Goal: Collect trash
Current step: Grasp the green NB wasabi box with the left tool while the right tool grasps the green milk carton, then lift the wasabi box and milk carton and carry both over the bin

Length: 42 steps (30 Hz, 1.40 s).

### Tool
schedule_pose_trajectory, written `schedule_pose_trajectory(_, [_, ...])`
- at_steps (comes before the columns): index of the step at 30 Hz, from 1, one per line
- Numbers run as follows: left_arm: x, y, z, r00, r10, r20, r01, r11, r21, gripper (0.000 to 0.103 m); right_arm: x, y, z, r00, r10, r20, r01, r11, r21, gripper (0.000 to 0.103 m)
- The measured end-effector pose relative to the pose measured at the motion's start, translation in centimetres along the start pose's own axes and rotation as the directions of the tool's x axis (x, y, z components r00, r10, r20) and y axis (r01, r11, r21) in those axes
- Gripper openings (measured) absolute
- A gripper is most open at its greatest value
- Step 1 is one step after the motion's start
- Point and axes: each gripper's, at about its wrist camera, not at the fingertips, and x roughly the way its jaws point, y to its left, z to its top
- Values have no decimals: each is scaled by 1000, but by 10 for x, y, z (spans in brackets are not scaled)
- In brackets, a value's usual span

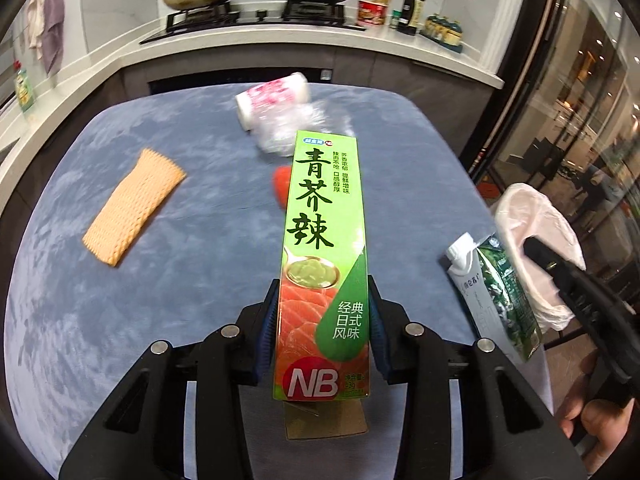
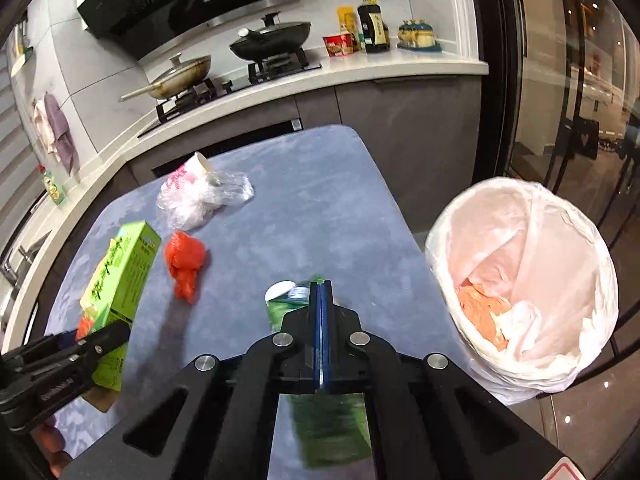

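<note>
My left gripper (image 1: 322, 320) is shut on a long green wasabi box (image 1: 326, 240) and holds it above the blue table (image 1: 200, 280); the box also shows in the right wrist view (image 2: 120, 272). My right gripper (image 2: 322, 292) is shut on a green and white carton (image 2: 288, 300), also visible in the left wrist view (image 1: 500, 296) near the table's right edge. On the table lie an orange foam net (image 1: 134, 206), a red plastic scrap (image 2: 186, 264), and a paper cup in clear plastic wrap (image 2: 200, 194).
A bin lined with a white bag (image 2: 524, 288), holding some trash, stands off the table's right edge. Behind the table runs a kitchen counter (image 2: 360, 72) with a stove, two pans and bottles. Glass doors are at the right.
</note>
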Motion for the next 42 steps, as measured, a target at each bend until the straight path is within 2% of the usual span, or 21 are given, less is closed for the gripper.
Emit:
schedule_pose_trajectory(1, [-1, -5, 0, 1000, -3, 0, 3, 1000, 4, 38, 0, -3, -2, 1000, 9, -14, -9, 1000, 2, 5])
schedule_pose_trajectory(3, [-2, -8, -1, 1000, -8, -1, 8, 1000, 5, 38, -2, -7, -6, 1000, 21, -17, -21, 1000, 8, 21])
schedule_pose_trajectory(4, [-2, -10, -1, 1000, -9, -3, 9, 1000, 5, 38, -5, -8, -9, 1000, 25, -9, -25, 1000, 3, 40])
schedule_pose_trajectory(5, [-2, -13, -2, 1000, -11, -7, 11, 1000, 4, 38, -8, -8, -12, 1000, 21, 2, -21, 1000, -1, 54])
schedule_pose_trajectory(6, [-2, -13, -3, 1000, -11, -10, 11, 1000, 4, 38, -9, -8, -15, 1000, 19, 10, -19, 1000, -4, 56])
schedule_pose_trajectory(17, [-4, -32, -15, 1000, -6, -30, 7, 1000, 24, 38, 10, -7, -41, 995, 52, -90, -55, 998, -37, 56])
schedule_pose_trajectory(27, [-5, -47, -16, 1000, -8, -29, 10, 999, 43, 38, 15, -7, -46, 992, 72, -107, -77, 996, -47, 54])
schedule_pose_trajectory(36, [-9, -66, -12, 1000, -21, -20, 22, 997, 78, 38, -11, -30, -30, 997, 68, -24, -68, 998, -2, 48])
schedule_pose_trajectory(42, [-9, -92, -7, 999, -47, -12, 48, 992, 121, 38, -34, -60, -14, 999, 26, 41, -28, 998, 50, 48])
